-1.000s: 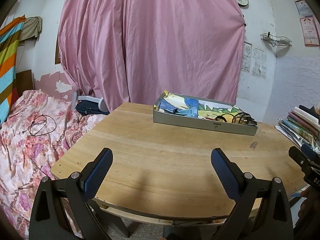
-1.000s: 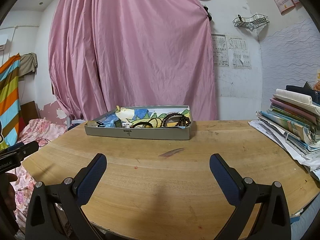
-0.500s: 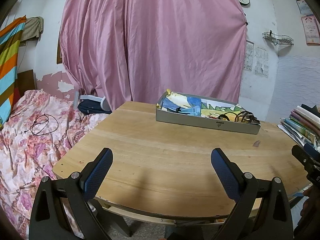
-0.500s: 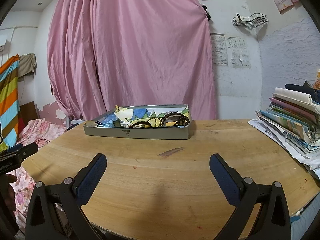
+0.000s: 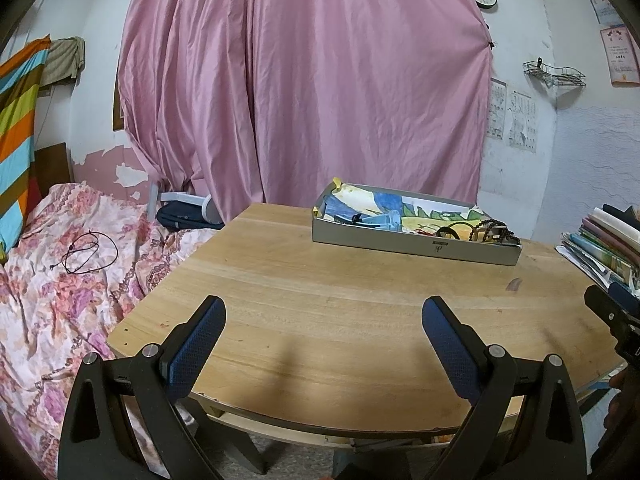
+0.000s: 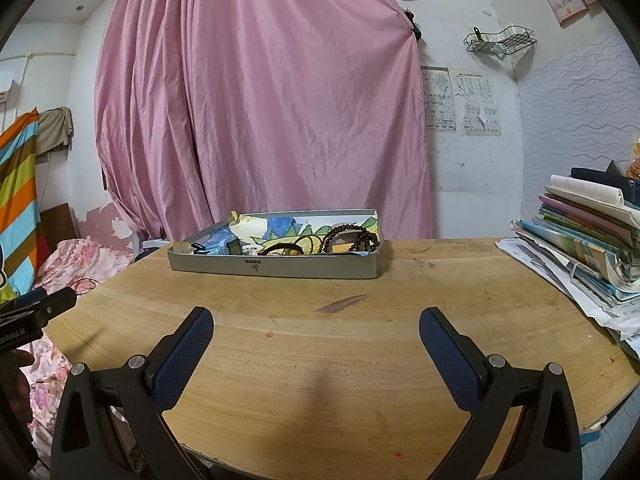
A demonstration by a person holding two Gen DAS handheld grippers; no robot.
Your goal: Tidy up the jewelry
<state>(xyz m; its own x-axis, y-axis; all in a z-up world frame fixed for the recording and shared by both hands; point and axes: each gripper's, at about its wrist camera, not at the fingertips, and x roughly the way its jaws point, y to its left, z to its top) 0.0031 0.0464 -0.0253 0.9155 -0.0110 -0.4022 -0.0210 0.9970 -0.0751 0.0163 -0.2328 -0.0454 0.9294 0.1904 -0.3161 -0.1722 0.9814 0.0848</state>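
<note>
Blue pads: I see the textured blue fingers [image 5: 196, 346] of my left gripper [image 5: 324, 314] spread wide, nothing between them.
Right gripper [image 6: 316, 326]: my other tool is spread just as wide and empty — both hover low over the near edge of the table.
Table [image 6: 360, 360]: pale wood, rounded at the near edge, bare under both tools apart from a reddish smear [image 6: 342, 303] ahead of my right gripper.
Tray [image 6: 276, 268]: a shallow grey metal tray sits toward the far side of the table, well apart from either tool, lined with a colourful drawn paper.
Jewelry: inside the tray I make out a string of dark brown beads [image 6: 352, 238] at its right end, a dark ring-shaped band [image 6: 286, 249] just left of them, and a light blue clip-like piece [image 5: 378, 222] toward the left end; smaller bits I cannot tell.
Books [image 6: 588, 240]: a slumped stack of books and papers on the table's right side.
Curtain [image 5: 304, 80]: pink, hanging behind the table.
Bed [image 5: 60, 280]: floral cover left of the table, a black cord [image 5: 86, 256] lying on it.
</note>
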